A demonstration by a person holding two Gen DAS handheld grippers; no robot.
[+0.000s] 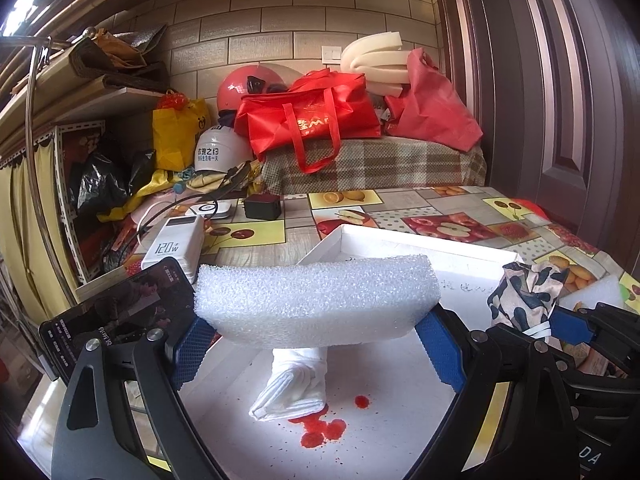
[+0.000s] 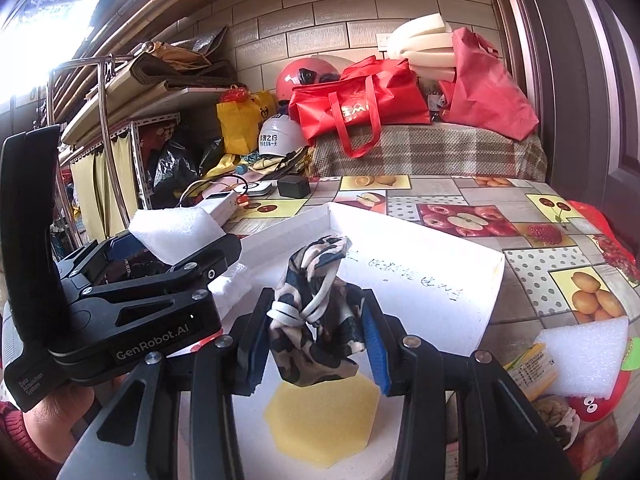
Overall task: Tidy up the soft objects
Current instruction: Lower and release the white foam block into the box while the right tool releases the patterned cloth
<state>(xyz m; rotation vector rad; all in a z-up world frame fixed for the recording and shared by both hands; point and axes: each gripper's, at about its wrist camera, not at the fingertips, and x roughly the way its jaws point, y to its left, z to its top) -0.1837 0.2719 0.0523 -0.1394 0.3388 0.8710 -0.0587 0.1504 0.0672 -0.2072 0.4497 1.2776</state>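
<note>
Left wrist view: gripping a white foam block (image 1: 318, 300) at mid-frame, with the left gripper (image 1: 316, 344) spread wide and its blue pads pressing on both ends of the block. Hovering over a white tray (image 1: 420, 240) filling the lower centre. Lying in the tray below the block, a rolled white cloth (image 1: 294, 388) beside red stains (image 1: 324, 432). Showing at right, the right gripper (image 1: 560, 326) pinching a patterned fabric bundle (image 1: 528, 292).

Right wrist view: clamping the patterned fabric bundle (image 2: 316, 320) at centre between the blue pads of the right gripper (image 2: 316, 344), jaws narrowly set. Hanging above a yellow hexagonal sponge (image 2: 324, 420) at lower centre. Appearing at left, the left gripper (image 2: 160, 264) with the foam block (image 2: 176, 228). Resting on the fruit-print tablecloth (image 2: 480, 216) at lower right, a second foam piece (image 2: 588, 356).
</note>
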